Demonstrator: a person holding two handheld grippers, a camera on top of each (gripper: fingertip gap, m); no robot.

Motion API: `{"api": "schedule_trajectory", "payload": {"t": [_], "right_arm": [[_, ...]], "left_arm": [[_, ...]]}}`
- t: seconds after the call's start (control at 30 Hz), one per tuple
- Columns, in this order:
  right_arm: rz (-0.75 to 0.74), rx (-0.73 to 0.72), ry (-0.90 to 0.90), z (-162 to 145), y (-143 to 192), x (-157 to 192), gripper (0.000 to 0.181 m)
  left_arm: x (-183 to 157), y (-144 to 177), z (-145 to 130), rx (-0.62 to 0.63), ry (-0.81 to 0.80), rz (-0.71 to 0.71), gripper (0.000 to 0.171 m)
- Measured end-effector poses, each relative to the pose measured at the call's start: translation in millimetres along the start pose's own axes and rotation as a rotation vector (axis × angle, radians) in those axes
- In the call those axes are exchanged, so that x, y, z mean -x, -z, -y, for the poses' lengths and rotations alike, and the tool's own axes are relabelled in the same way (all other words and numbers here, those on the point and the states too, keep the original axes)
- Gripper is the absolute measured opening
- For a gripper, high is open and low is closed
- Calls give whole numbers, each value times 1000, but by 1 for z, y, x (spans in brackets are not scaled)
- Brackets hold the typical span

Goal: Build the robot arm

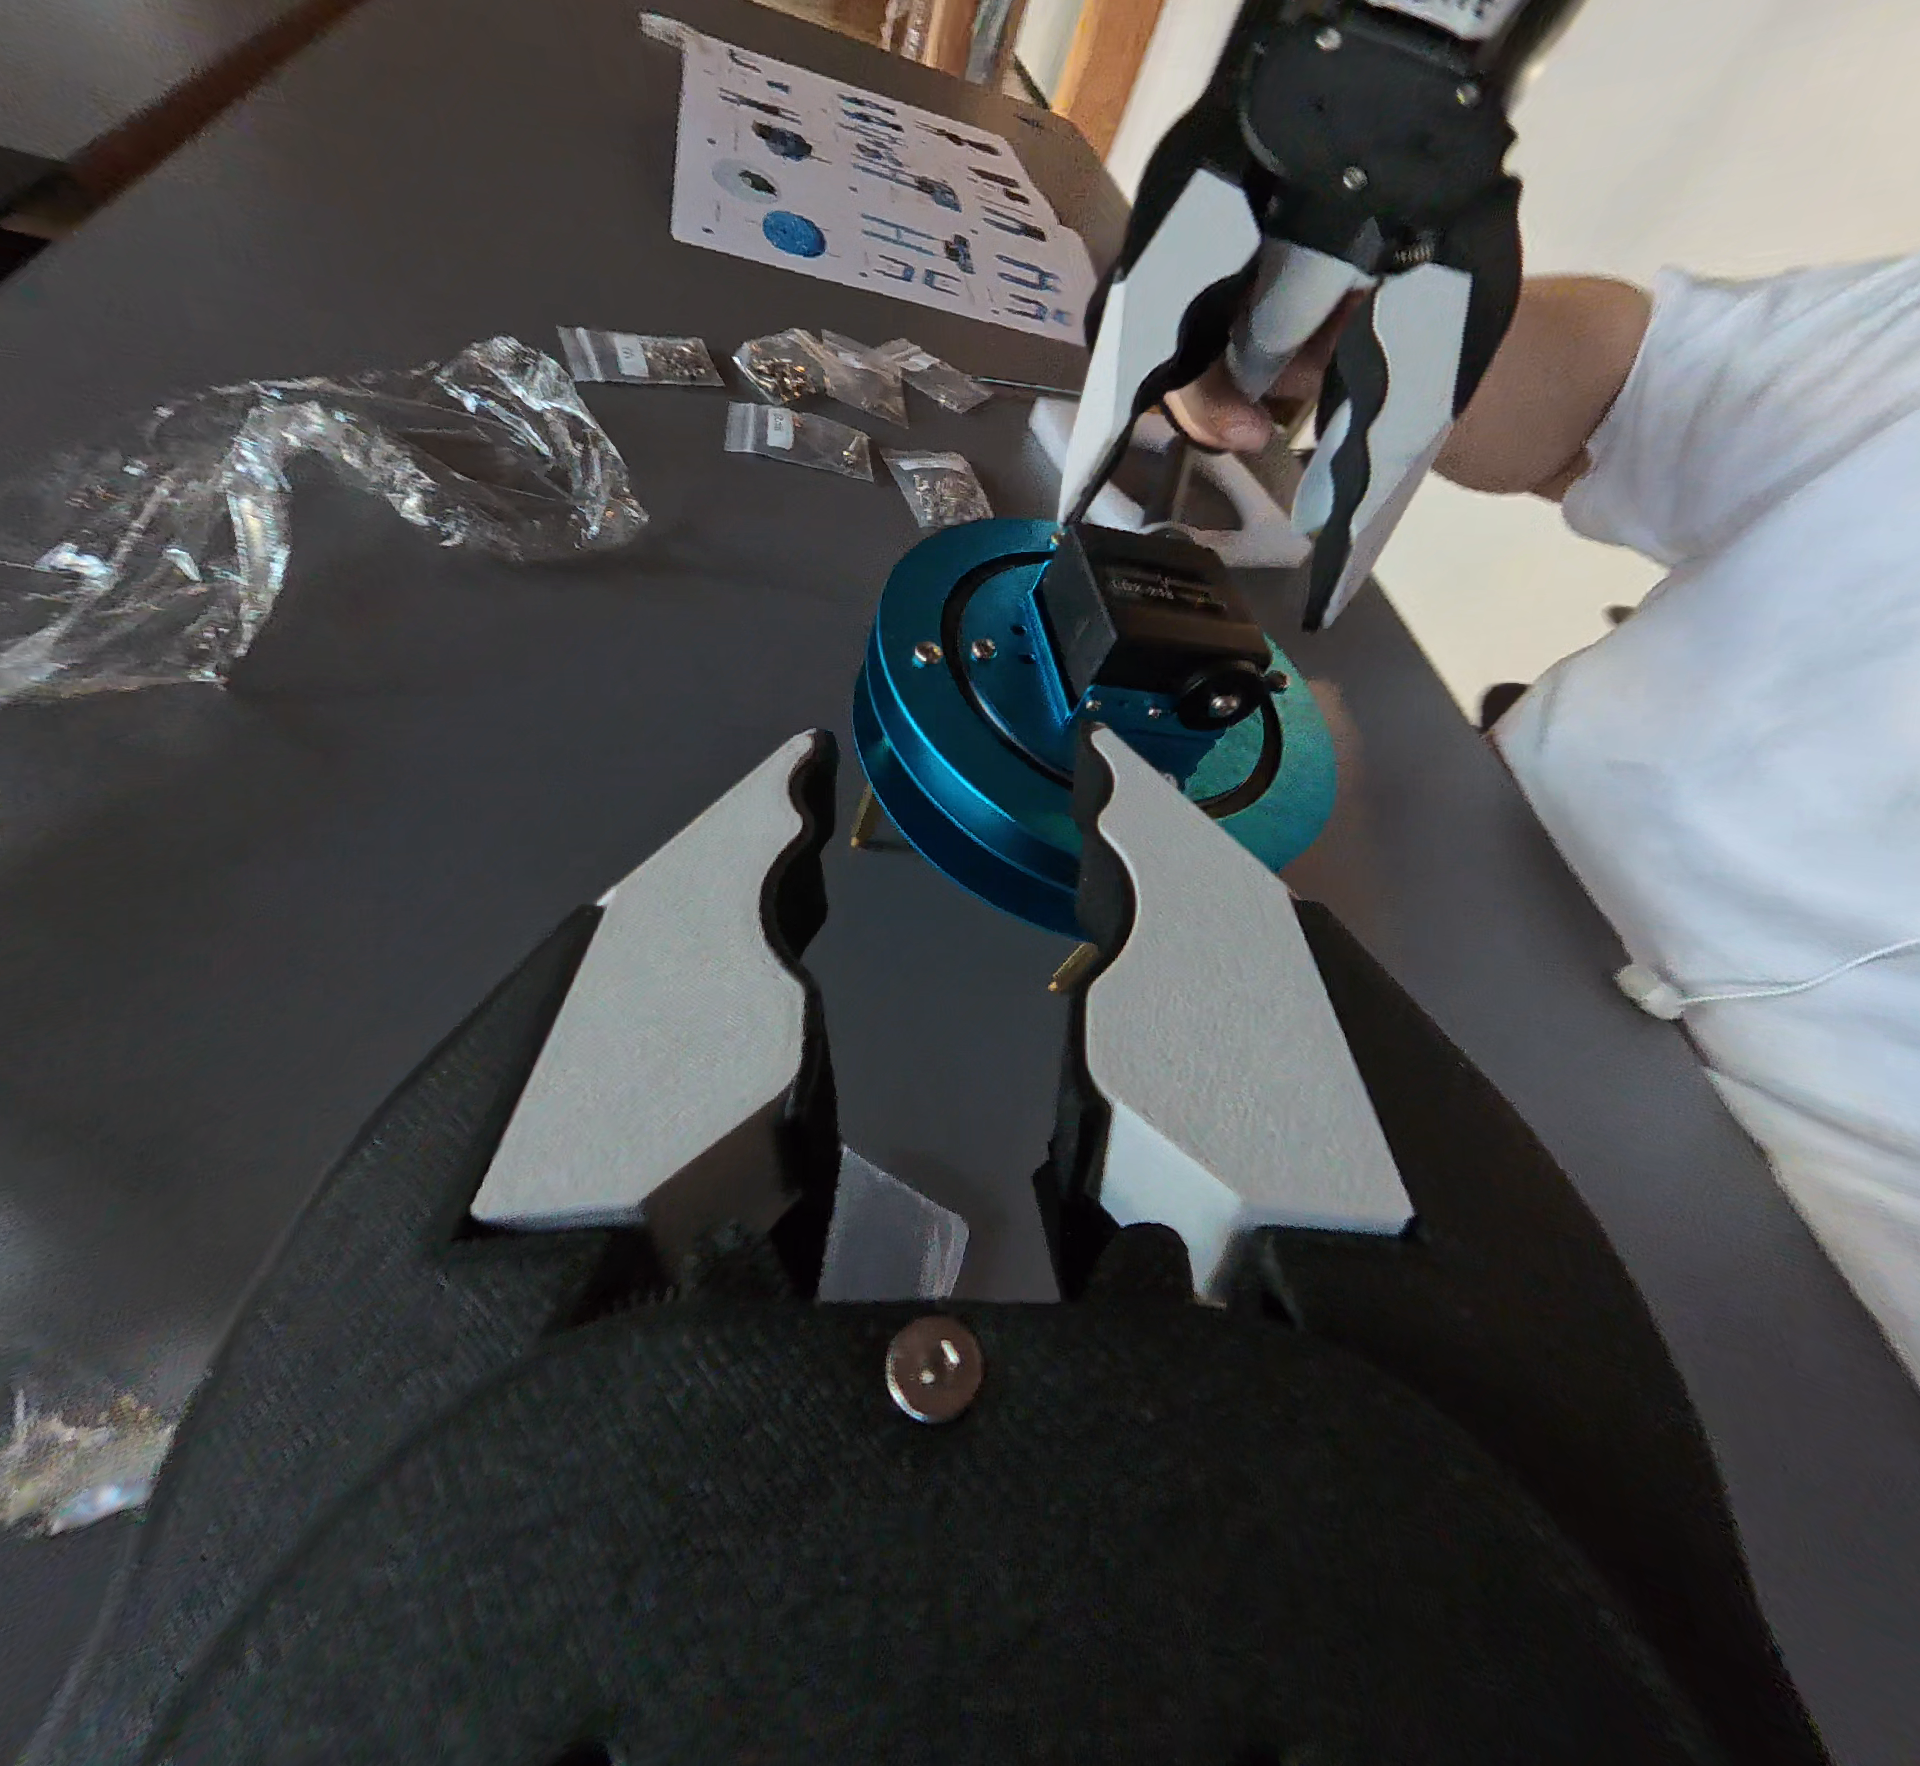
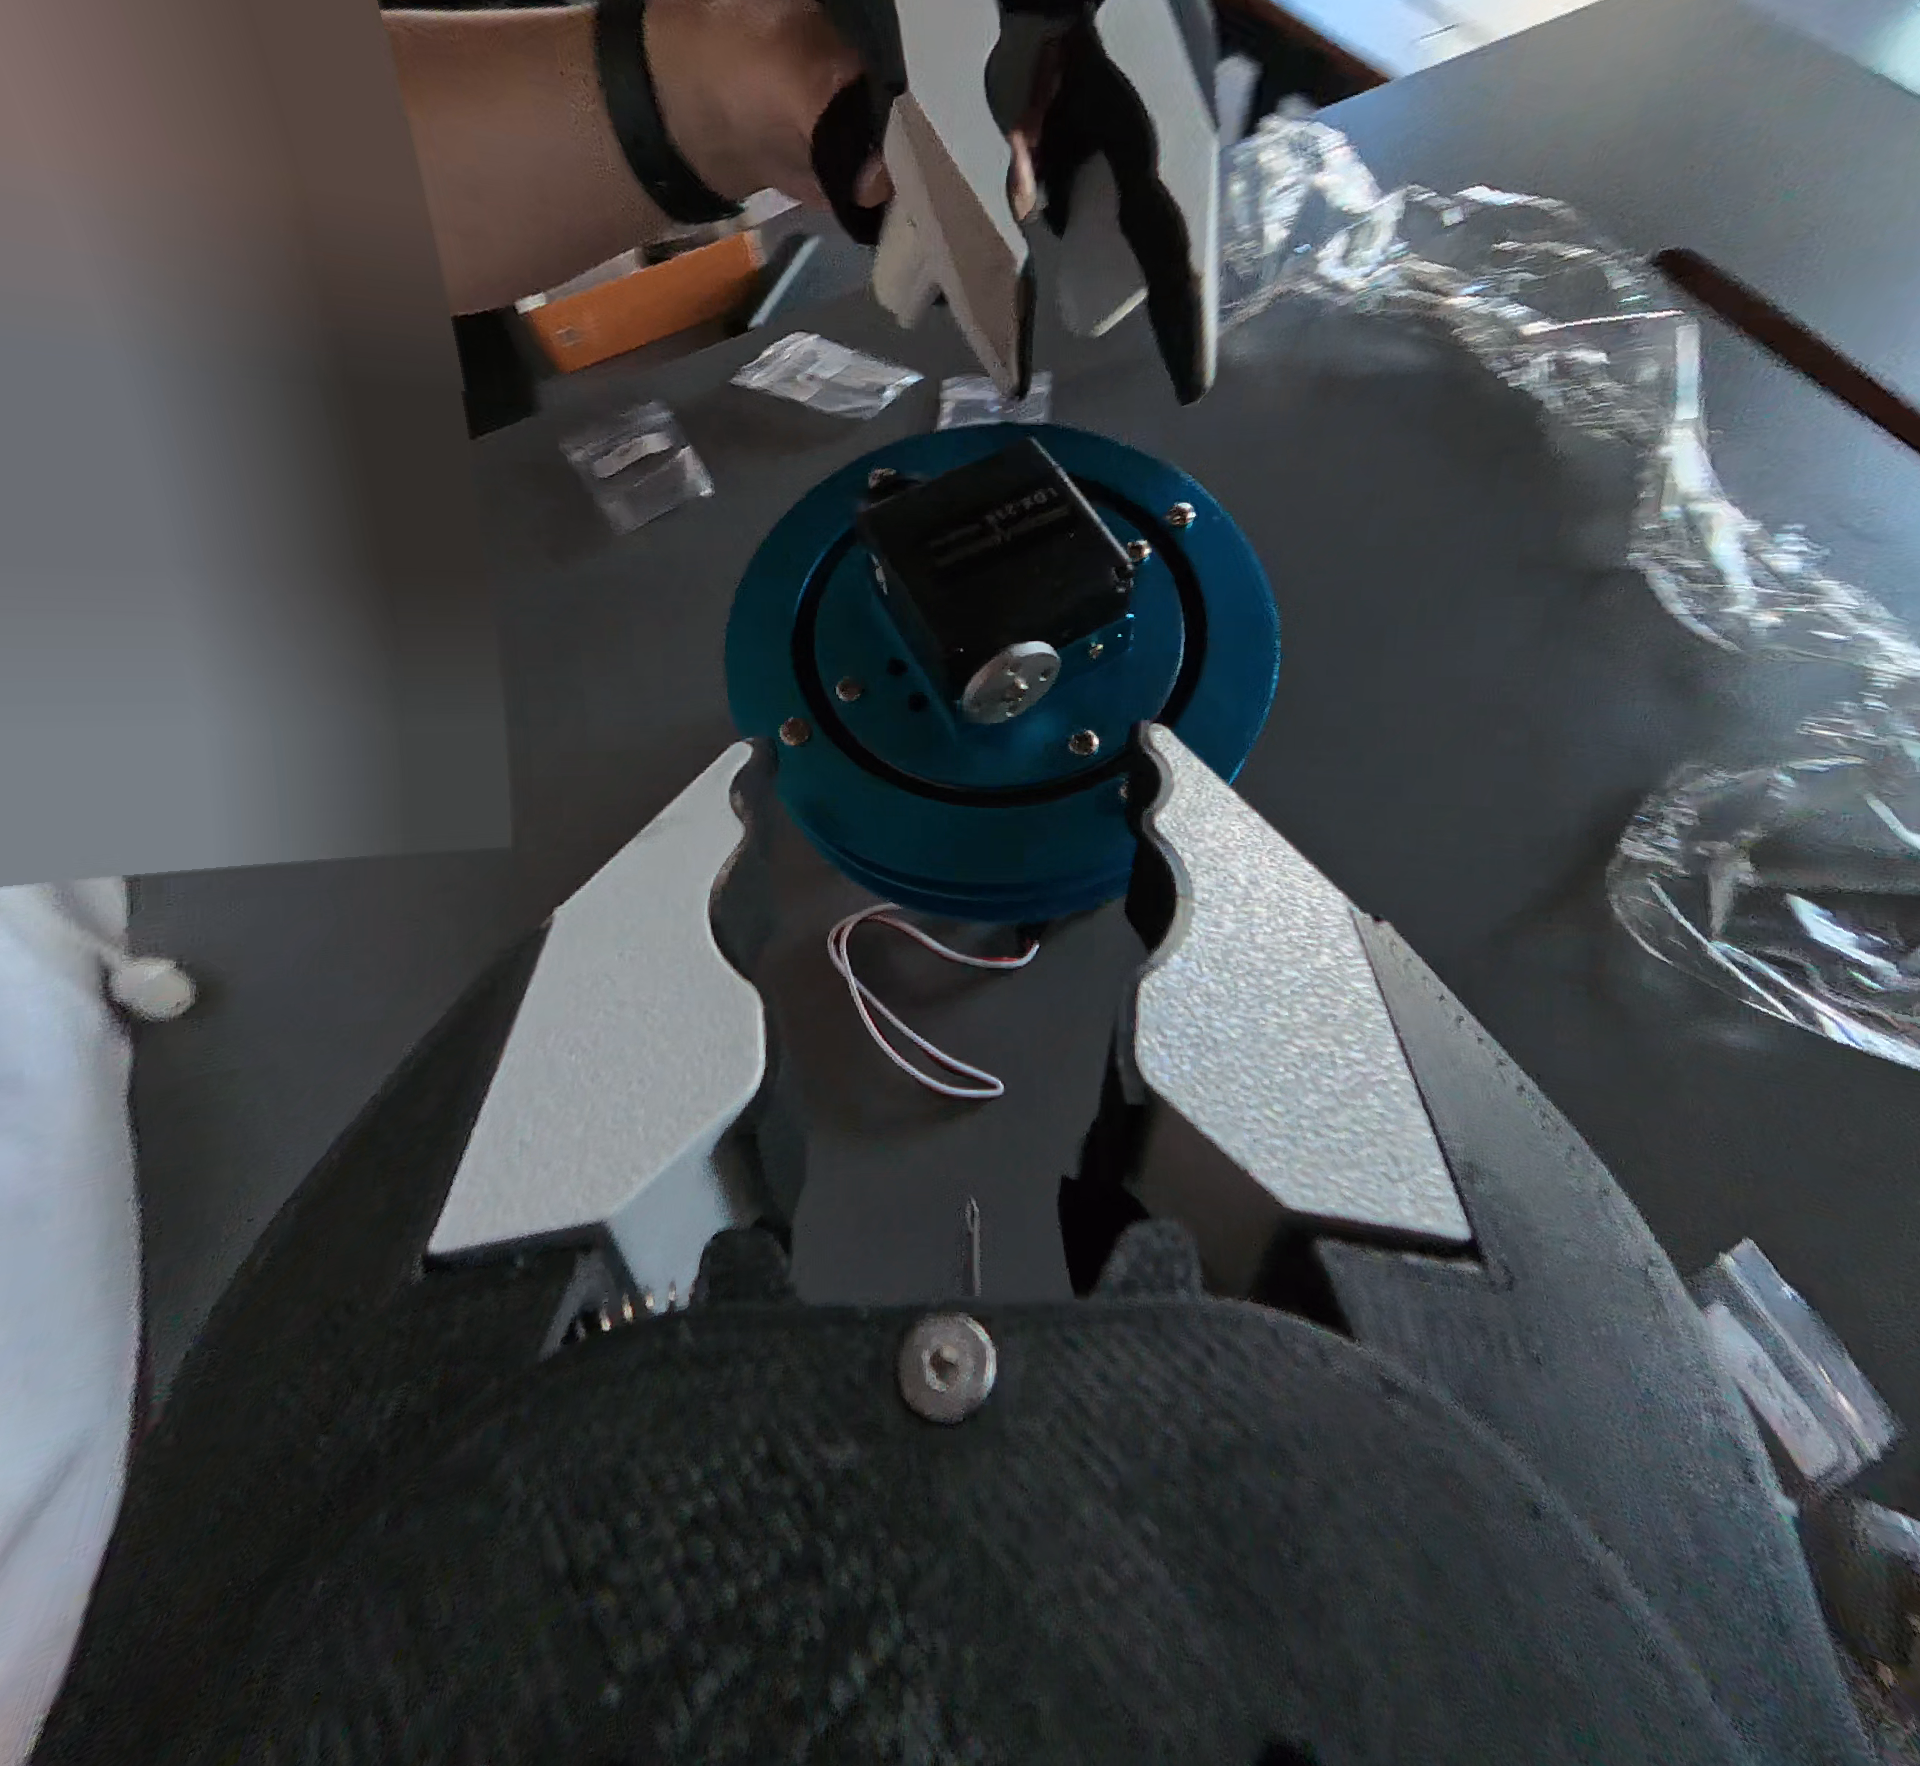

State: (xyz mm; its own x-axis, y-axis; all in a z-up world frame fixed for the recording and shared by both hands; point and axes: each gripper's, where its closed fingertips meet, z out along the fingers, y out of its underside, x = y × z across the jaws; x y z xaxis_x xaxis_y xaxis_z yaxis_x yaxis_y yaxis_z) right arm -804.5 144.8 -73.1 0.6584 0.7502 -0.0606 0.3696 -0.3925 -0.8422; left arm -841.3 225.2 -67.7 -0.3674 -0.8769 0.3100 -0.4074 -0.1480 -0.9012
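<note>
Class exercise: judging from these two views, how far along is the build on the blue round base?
Done: a black servo sits bracketed on the blue round base. In hand: nothing; left gripper and right gripper hover open beside it. Left: screw bags lie unused, and the white wire trails loose.

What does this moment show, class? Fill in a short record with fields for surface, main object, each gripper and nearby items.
Surface: dark grey table
Main object: blue round base with a black servo block mounted on top
Left gripper: open, empty, fingers either side of the base's near rim
Right gripper: open, empty, tips at the base's rim
Wire: thin white looped lead trailing from under the base
Nearby: small clear parts bags, crumpled clear plastic wrap, printed sheet
</note>
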Motion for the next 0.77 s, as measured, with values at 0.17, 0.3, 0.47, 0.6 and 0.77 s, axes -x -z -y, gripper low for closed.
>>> {"api": "schedule_trajectory", "payload": {"t": [0.17, 0.3, 0.47, 0.6, 0.77], "right_arm": [[-248, -61, 89, 2, -2, 10, 82], [-200, -49, 68, -7, -1, 3, 100], [-35, -16, 79, -12, 6, -5, 100], [-46, -29, 87, -14, 8, -13, 98], [-30, -5, -4, -11, 3, -19, 98]], "left_arm": [[-6, -3, 6, 19, 74, -125, 48], [-13, -1, -6, 73, 74, -145, 61], [-23, 0, -15, 82, 38, -96, 67], [-27, -1, -16, 73, 61, -9, 76], [-29, -3, -18, 35, 96, 33, 76]]}}
